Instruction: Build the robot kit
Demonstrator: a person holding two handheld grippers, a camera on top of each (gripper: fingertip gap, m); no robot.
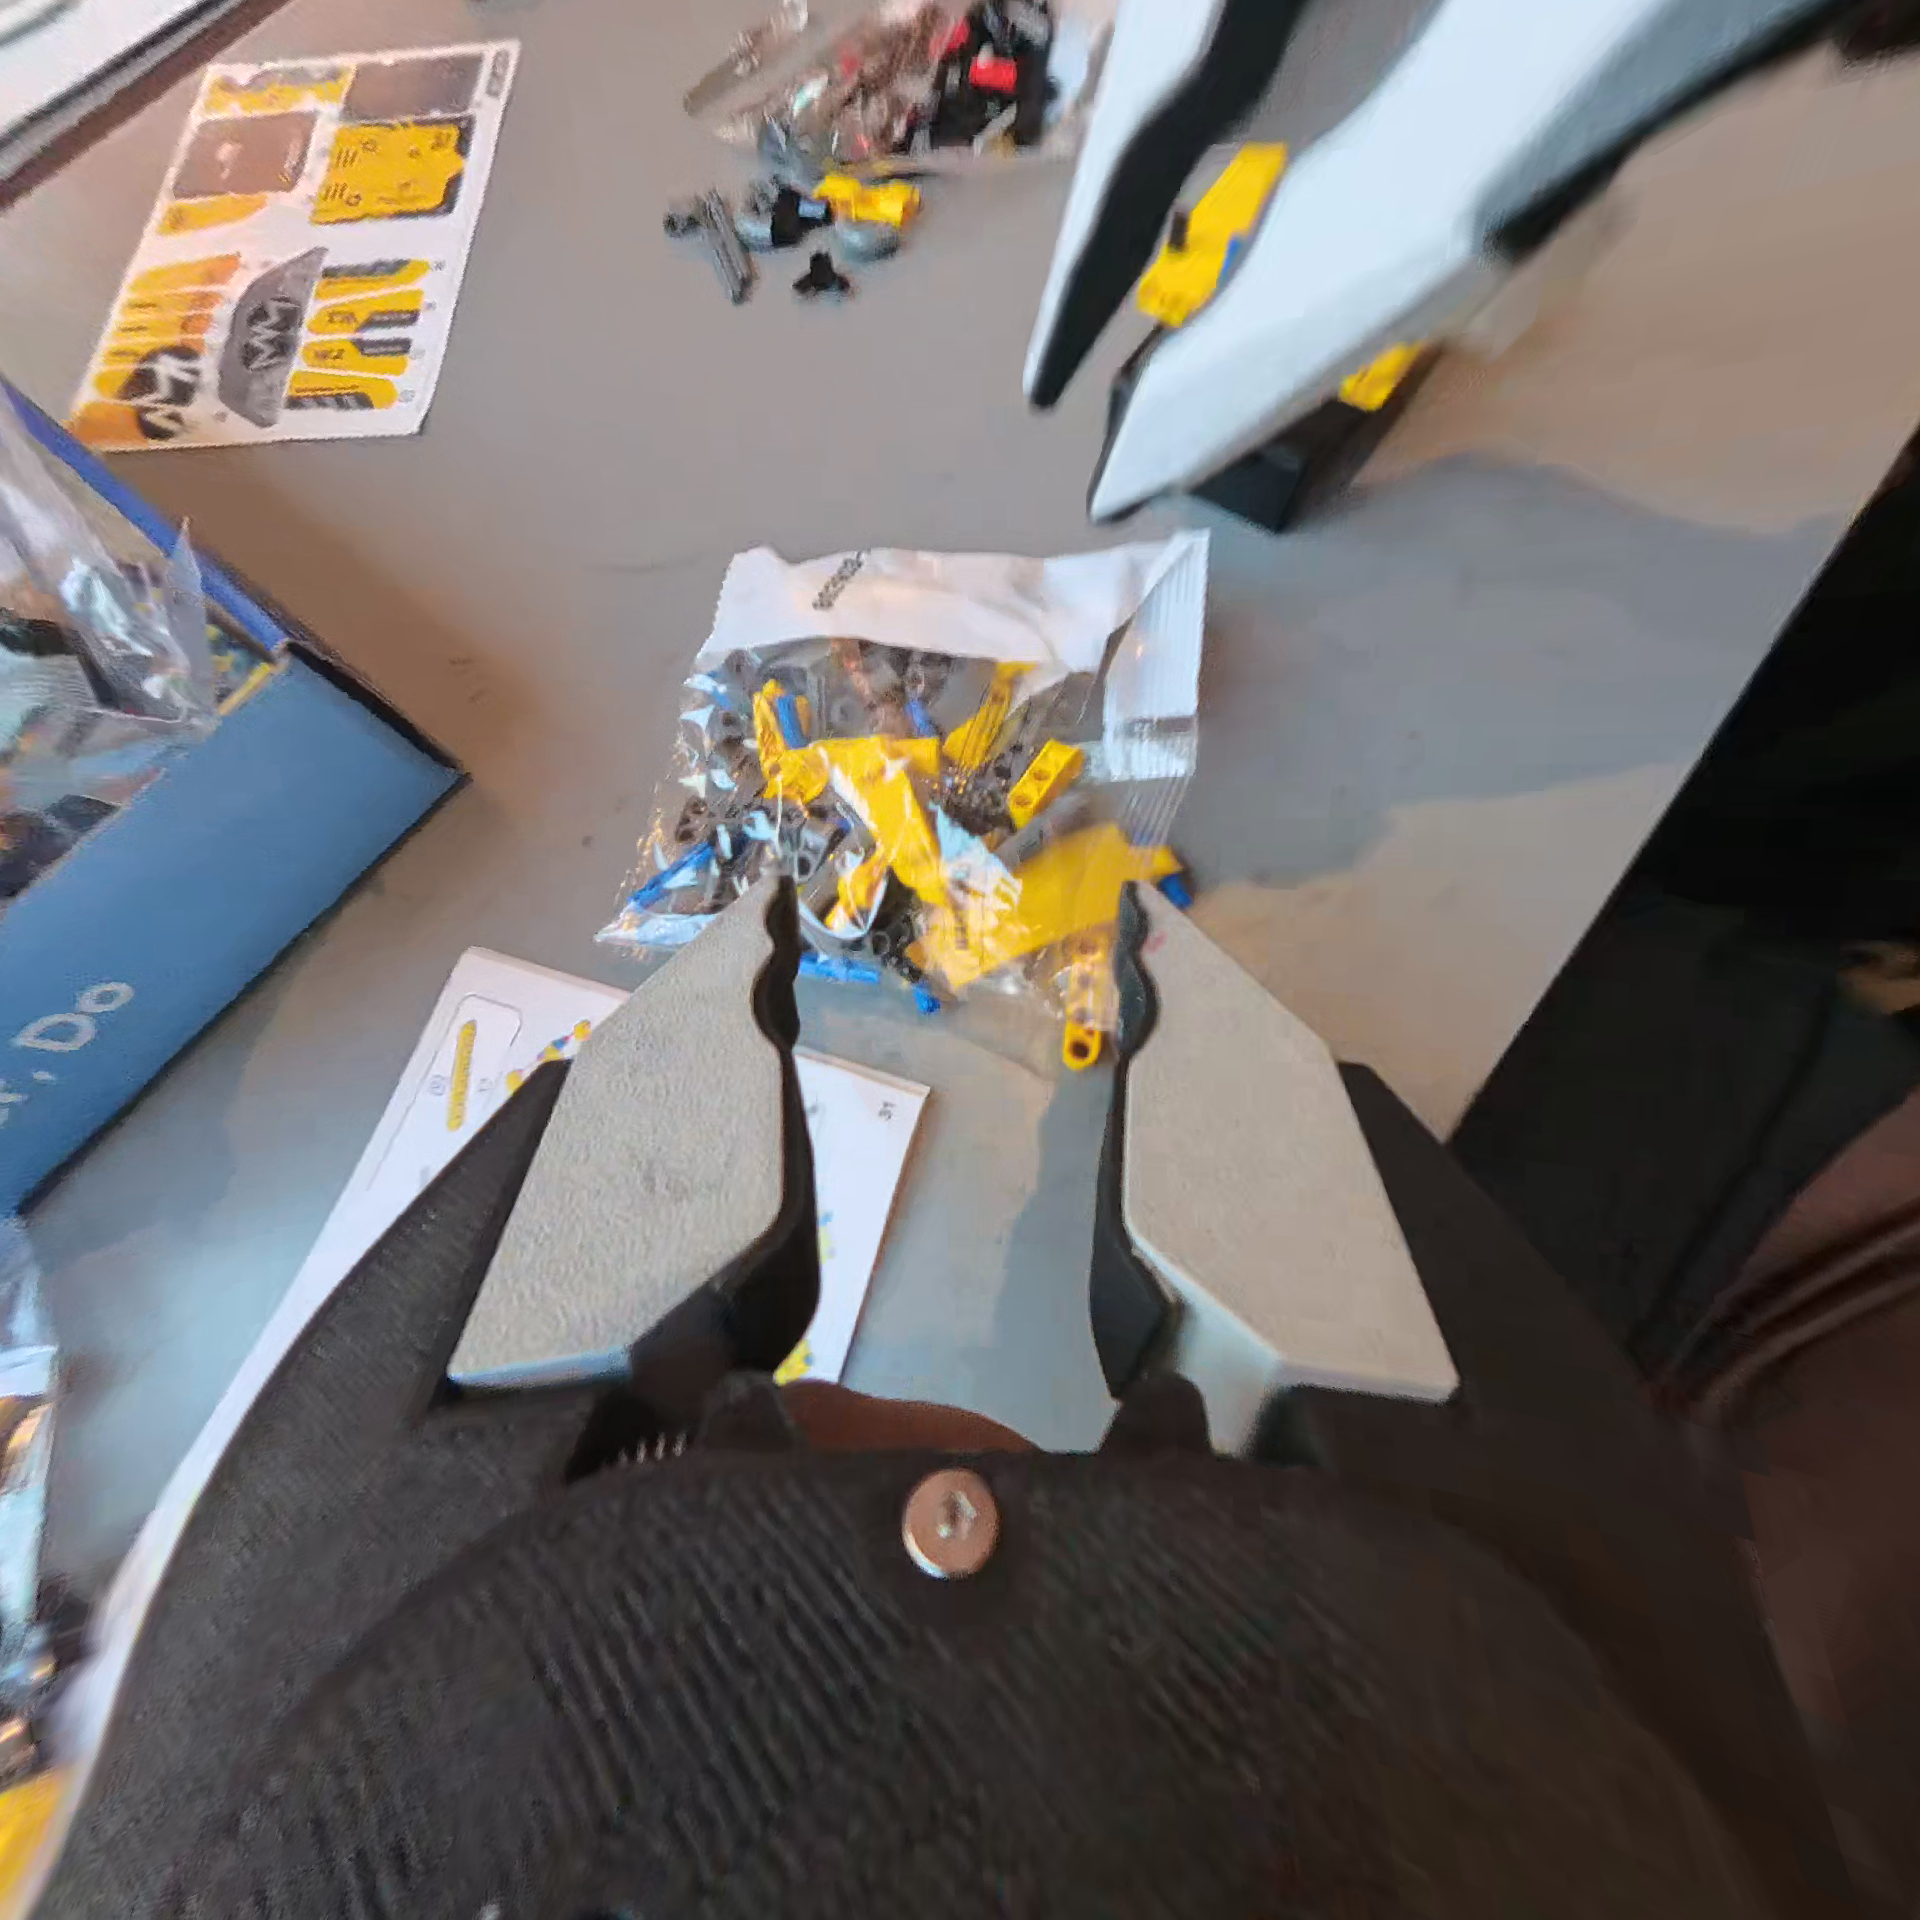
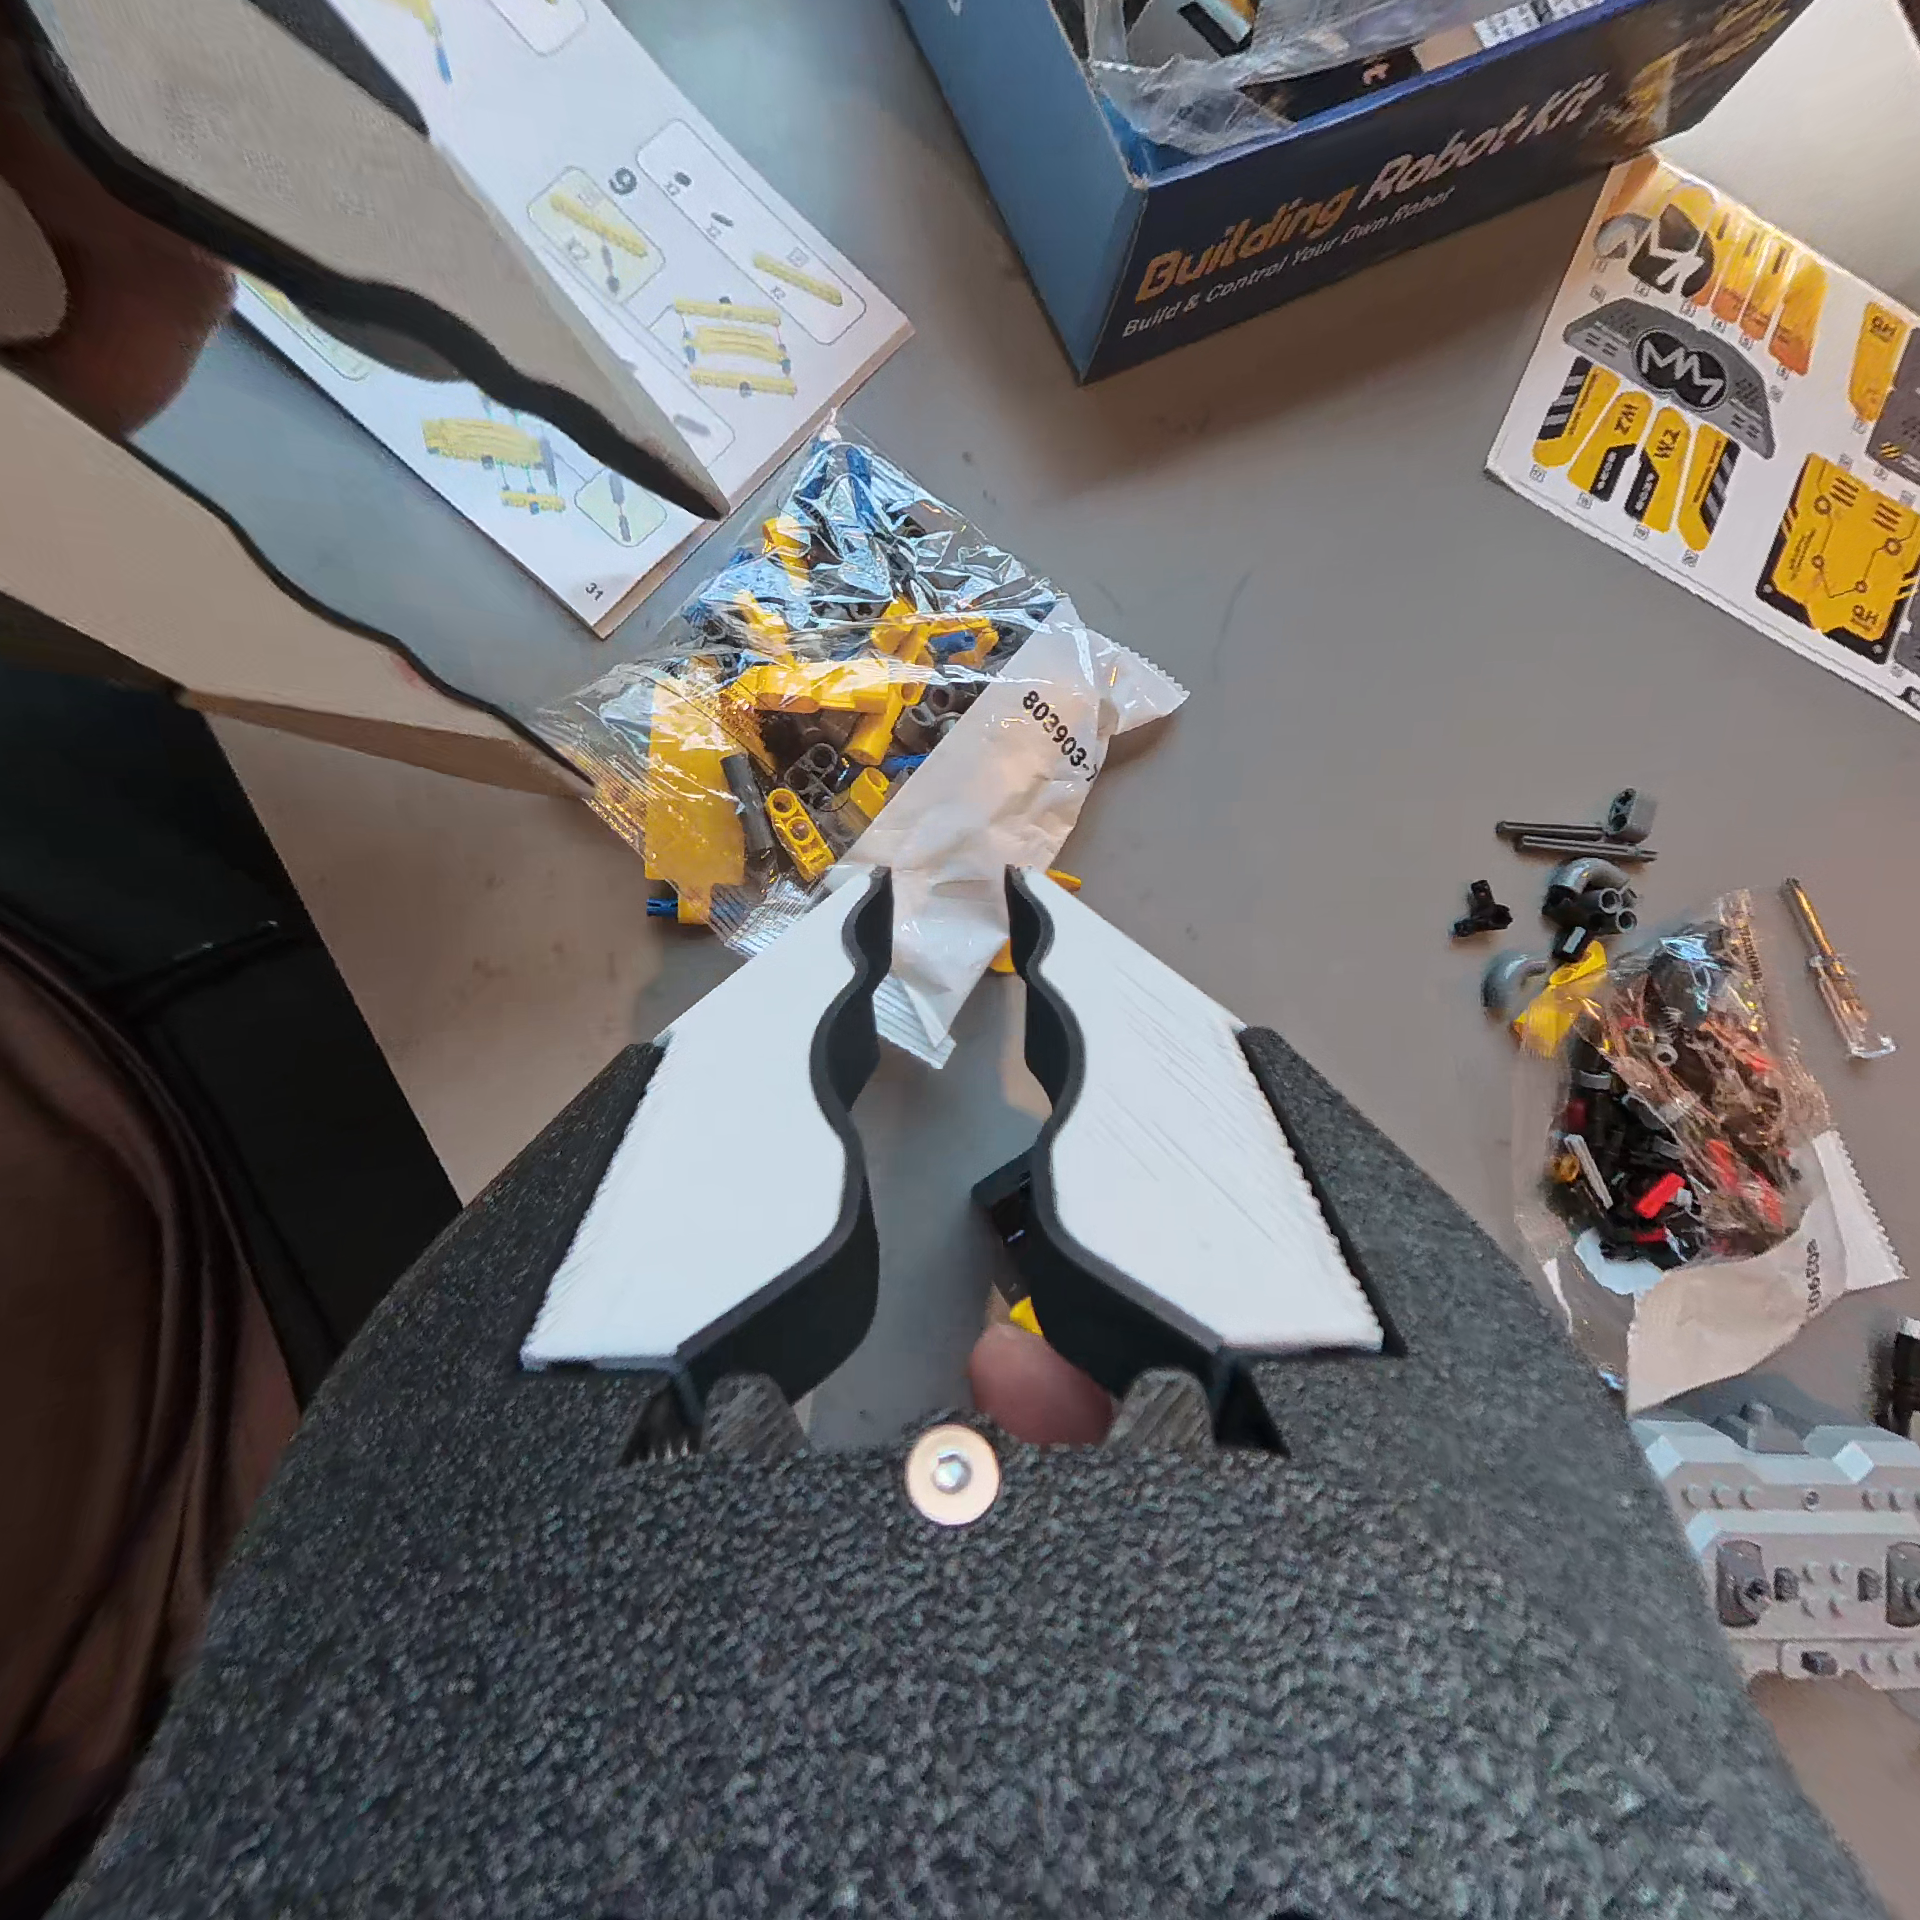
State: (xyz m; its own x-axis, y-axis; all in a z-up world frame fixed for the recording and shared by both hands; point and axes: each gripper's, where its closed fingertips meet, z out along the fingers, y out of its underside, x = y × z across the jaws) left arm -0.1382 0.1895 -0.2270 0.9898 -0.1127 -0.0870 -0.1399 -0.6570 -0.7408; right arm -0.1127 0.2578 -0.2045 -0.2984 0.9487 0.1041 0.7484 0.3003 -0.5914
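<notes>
A clear plastic bag (image 1: pixel 914 810) of yellow, blue and grey building parts lies on the grey table (image 1: pixel 623 499). My left gripper (image 1: pixel 956 894) is open and empty, its grey fingers spread over the bag's near end. My right gripper (image 2: pixel 948 883) is open, with its white fingers over the bag's (image 2: pixel 831 707) white sealed end. It shows at the top right of the left wrist view (image 1: pixel 1070 452), with a yellow part (image 1: pixel 1210 239) visible in the gap between its fingers and a black block (image 1: pixel 1268 478) under it. The left gripper (image 2: pixel 649 644) shows at the upper left of the right wrist view.
A blue box (image 2: pixel 1351 208) holds more bags. An instruction booklet (image 2: pixel 665 343) lies beside the bag and a sticker sheet (image 2: pixel 1714 447) lies farther off. A second bag of black and red parts (image 2: pixel 1683 1122), loose small parts (image 2: pixel 1579 894), a clear tool (image 2: pixel 1829 977) and a grey module (image 2: pixel 1797 1538) lie nearby. My right fingertips sit around 8 centimetres from my left ones.
</notes>
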